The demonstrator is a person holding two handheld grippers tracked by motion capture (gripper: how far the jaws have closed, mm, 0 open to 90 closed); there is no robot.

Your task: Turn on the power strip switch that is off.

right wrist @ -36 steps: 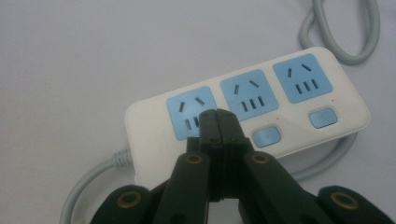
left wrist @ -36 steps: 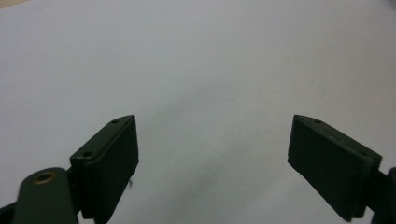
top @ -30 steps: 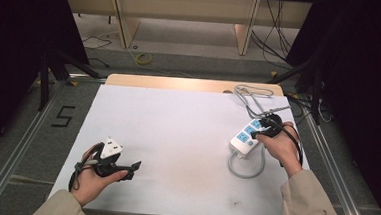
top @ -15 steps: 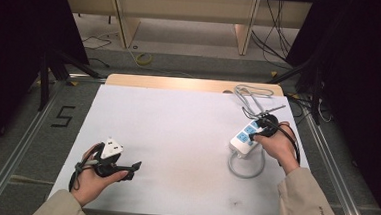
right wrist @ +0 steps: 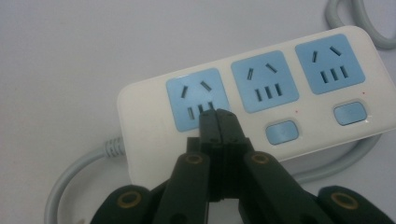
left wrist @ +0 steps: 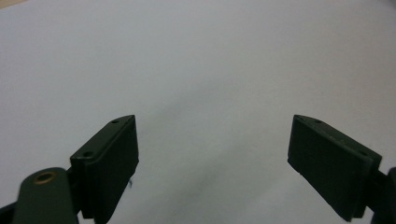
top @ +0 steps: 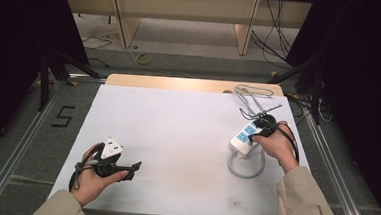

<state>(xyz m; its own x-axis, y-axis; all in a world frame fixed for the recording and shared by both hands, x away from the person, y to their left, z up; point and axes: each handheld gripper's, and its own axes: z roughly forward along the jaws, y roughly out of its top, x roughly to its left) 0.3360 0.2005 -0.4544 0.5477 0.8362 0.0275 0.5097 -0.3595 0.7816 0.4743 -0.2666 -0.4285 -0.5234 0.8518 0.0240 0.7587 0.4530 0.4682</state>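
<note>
A white power strip (top: 244, 136) (right wrist: 261, 98) with three blue sockets and blue switches lies at the right of the white table (top: 176, 136). Its grey cable (top: 247, 168) loops toward the front, and more cable (top: 252, 96) is coiled at the back. My right gripper (top: 256, 133) (right wrist: 218, 114) is shut with nothing between its jaws, and the tips rest at the lower edge of the socket nearest the cable. At the front left, my left gripper (top: 135, 168) (left wrist: 212, 154) lies level in the hand, open, over bare table.
A wooden strip (top: 190, 84) borders the table's far edge. Metal rails (top: 21, 142) run along both sides on the floor, with a "5" marking (top: 63, 116) at the left. Black stands and cables (top: 301, 69) crowd the back right.
The right hand has shifted slightly over the power strip, its gripper still shut. The left hand has not moved.
</note>
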